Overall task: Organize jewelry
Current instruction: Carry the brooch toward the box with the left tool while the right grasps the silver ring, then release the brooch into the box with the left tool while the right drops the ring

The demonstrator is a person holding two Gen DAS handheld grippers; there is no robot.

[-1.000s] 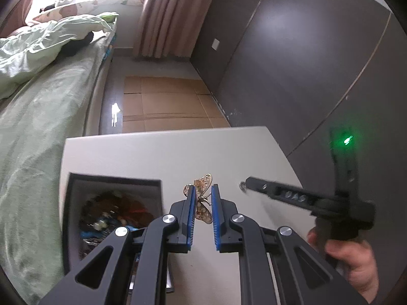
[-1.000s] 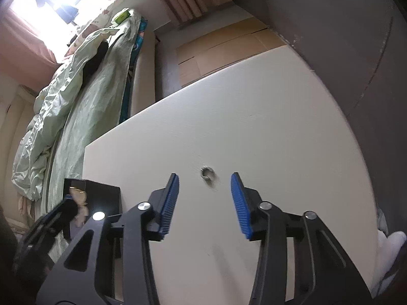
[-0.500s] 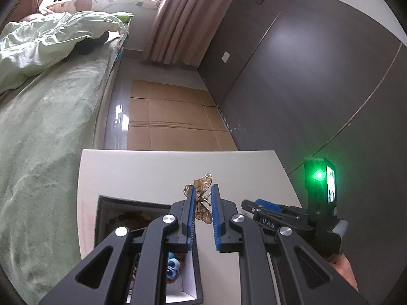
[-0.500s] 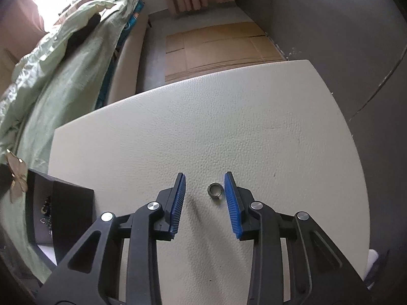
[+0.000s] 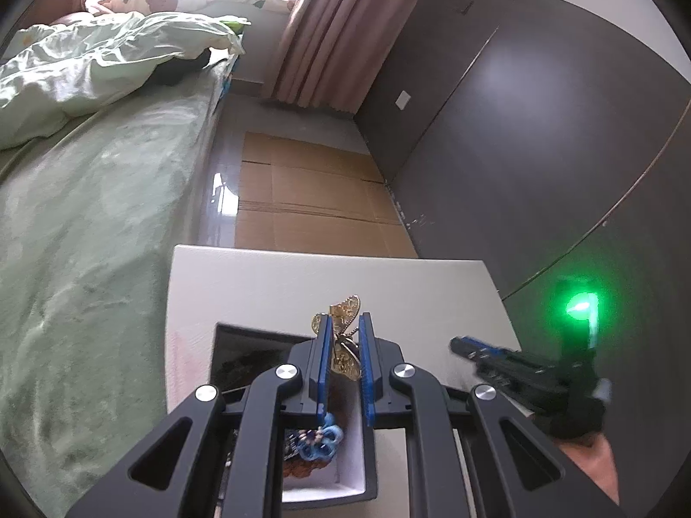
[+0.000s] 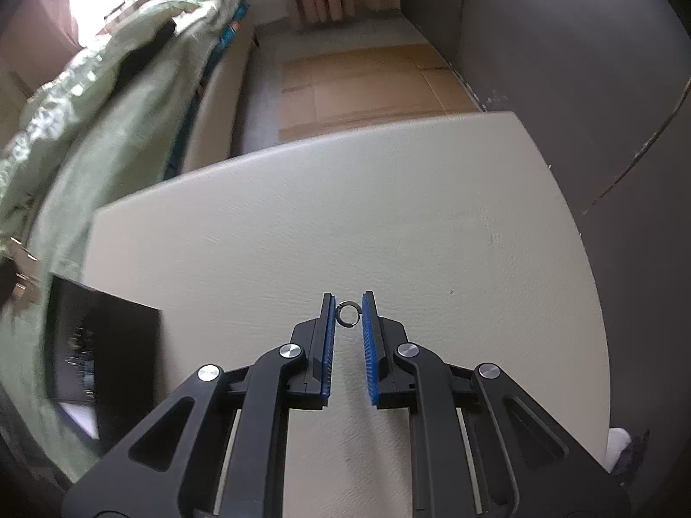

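Between the blue pads of the left gripper (image 5: 345, 345), at the centre of the left wrist view, a gold butterfly ornament (image 5: 343, 336) is pinched, its upper wings poking out past the fingertips toward 12 o'clock and a lower wing hanging in the narrow gap between the jaws. Directly beneath that gripper, from 9 o'clock round to 6 o'clock of the fingertips, sits an open black jewelry box (image 5: 255, 336) with a white inner wall; a blue beaded piece (image 5: 321, 442) and a dark tangle of other jewelry lie inside it. The box rests on a white table (image 5: 276, 285), toward its left edge. At 3 o'clock in the same view the right gripper (image 5: 460, 343) reaches low over the table, a green light (image 5: 581, 306) glowing on its body above the holding hand (image 5: 591, 462). Seen from the right wrist camera, the right gripper (image 6: 349, 315) has its jaws drawn close on either side of a small silver ring (image 6: 348, 314); the ring sits between the pad tips and seems to touch them, though whether it is gripped firmly or lifted off the table (image 6: 388, 224) cannot be told. At 9 o'clock of that view the box (image 6: 103, 345) appears blurred, well apart from the ring. A bed (image 5: 86, 216) with green bedding flanks the table on the left.
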